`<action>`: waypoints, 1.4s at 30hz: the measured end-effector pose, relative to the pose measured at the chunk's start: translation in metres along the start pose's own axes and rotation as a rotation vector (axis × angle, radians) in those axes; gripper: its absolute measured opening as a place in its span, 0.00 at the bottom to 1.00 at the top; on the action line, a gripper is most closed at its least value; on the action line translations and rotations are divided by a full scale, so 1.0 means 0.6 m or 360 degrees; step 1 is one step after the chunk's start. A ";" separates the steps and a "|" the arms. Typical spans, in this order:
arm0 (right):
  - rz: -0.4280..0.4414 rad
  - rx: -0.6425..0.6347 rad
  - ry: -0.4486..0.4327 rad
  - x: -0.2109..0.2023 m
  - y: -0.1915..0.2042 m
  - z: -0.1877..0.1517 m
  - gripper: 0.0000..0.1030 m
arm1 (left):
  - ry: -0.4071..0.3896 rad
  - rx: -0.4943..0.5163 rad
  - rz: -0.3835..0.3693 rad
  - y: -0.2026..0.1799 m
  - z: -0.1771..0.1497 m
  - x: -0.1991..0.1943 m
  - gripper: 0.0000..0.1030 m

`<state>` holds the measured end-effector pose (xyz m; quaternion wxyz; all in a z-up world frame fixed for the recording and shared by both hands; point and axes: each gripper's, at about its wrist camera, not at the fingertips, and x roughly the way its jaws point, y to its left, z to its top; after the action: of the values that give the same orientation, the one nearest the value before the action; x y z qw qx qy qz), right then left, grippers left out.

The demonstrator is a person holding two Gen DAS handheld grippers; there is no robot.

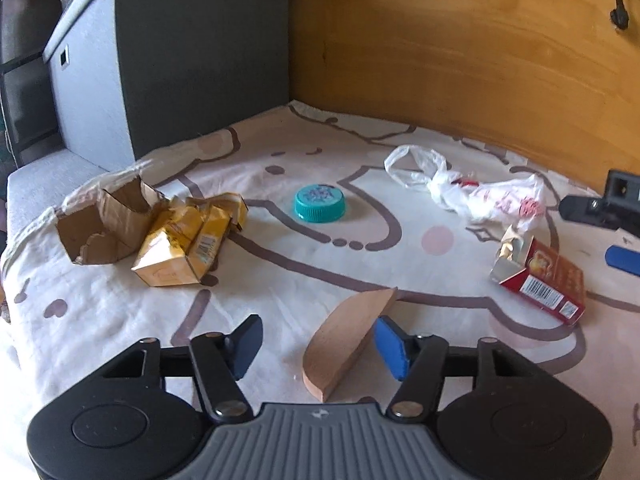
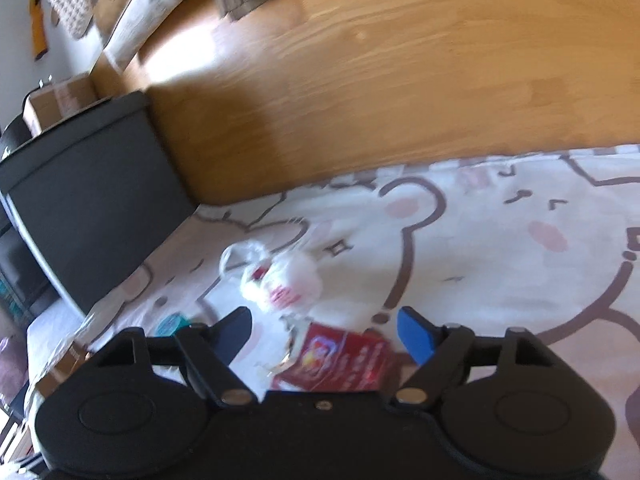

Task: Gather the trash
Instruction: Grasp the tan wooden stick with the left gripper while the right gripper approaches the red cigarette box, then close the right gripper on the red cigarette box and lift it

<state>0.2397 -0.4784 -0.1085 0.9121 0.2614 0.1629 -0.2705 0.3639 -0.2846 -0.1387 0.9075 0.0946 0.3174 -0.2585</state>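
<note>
Trash lies on a cartoon-print sheet [image 1: 280,280]: torn brown cardboard [image 1: 104,220], crushed yellow cartons [image 1: 188,240], a teal bottle cap [image 1: 320,203], a white plastic bag [image 1: 472,192] and a torn red carton [image 1: 540,280]. A half-moon wooden piece [image 1: 348,340] sits between the fingers of my left gripper [image 1: 318,340]. Its jaws are open; the blue right pad is close to the wood and the left pad stands apart. My right gripper [image 2: 324,330] is open just above the red carton [image 2: 340,356], with the plastic bag [image 2: 280,280] beyond it. That view is blurred.
A dark grey box [image 1: 180,60] stands at the sheet's far left corner. A wooden panel [image 1: 460,60] runs along the back. The right gripper's body [image 1: 608,208] enters the left wrist view at the right edge. The teal cap [image 2: 172,324] peeks out left of the right gripper.
</note>
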 end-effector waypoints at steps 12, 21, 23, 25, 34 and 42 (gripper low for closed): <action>0.0179 -0.0295 0.0318 0.035 0.023 -0.020 0.73 | -0.0031 -0.0055 -0.0021 -0.001 -0.023 -0.009 0.28; 0.0340 -0.0638 0.0467 0.009 0.079 -0.038 0.66 | -0.0073 -0.0192 0.0030 0.037 -0.064 -0.063 0.27; 0.0365 -0.0678 0.0468 0.005 0.091 -0.039 0.60 | -0.0083 -0.0185 0.0026 0.039 -0.067 -0.067 0.27; 0.0279 -0.0713 0.0428 0.007 0.102 -0.042 0.60 | -0.0089 -0.0170 0.0020 0.041 -0.072 -0.068 0.27; 0.0030 -0.0657 0.0336 0.040 0.096 -0.051 0.77 | -0.0114 -0.0185 -0.0015 0.049 -0.069 -0.058 0.27; 0.0217 -0.0827 0.0489 0.038 0.126 -0.073 0.64 | -0.0120 -0.0216 -0.0027 0.052 -0.068 -0.055 0.26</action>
<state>0.2951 -0.4090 -0.1246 0.9291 0.0678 0.3447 -0.1154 0.3371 -0.2310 -0.1496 0.9209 0.0204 0.3005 -0.2474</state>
